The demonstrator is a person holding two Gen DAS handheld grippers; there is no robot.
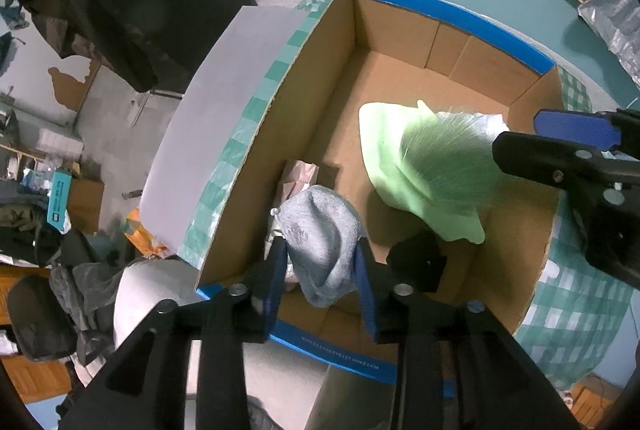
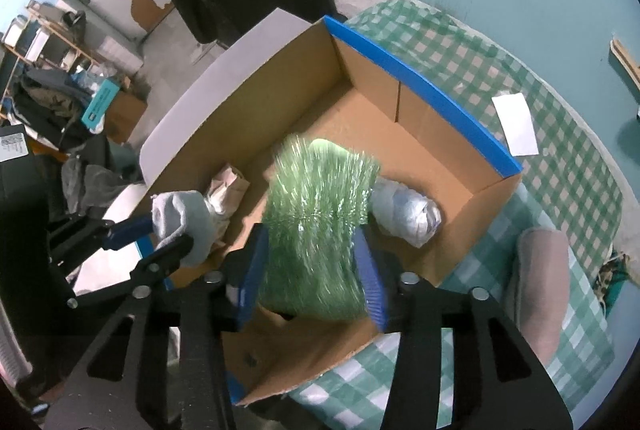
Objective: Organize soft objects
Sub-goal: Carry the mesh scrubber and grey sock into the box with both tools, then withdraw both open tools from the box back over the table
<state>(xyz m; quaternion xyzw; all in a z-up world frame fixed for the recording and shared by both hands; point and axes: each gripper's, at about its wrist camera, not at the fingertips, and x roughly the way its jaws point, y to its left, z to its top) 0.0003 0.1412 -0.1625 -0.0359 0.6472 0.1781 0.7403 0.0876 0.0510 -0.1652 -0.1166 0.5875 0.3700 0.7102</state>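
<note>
An open cardboard box (image 1: pixel 404 86) with blue-taped edges stands on a green checked cloth; it also shows in the right wrist view (image 2: pixel 360 118). My left gripper (image 1: pixel 322 270) is shut on a grey sock (image 1: pixel 320 234) and holds it over the box's near left corner; the sock also shows in the right wrist view (image 2: pixel 184 218). My right gripper (image 2: pixel 312 258) is shut on a green soft item (image 2: pixel 316 222) wrapped in shiny film, held over the box's middle; this item also shows in the left wrist view (image 1: pixel 432 170). A pinkish bundle (image 2: pixel 228 186) and a white wrapped bundle (image 2: pixel 408 214) lie in the box.
A white paper slip (image 2: pixel 516 124) and a pinkish-grey soft item (image 2: pixel 540 282) lie on the checked cloth (image 2: pixel 552 166) right of the box. A black object (image 1: pixel 416 262) lies in the box near the front. Cluttered shelves and clothes (image 2: pixel 52 102) stand to the left.
</note>
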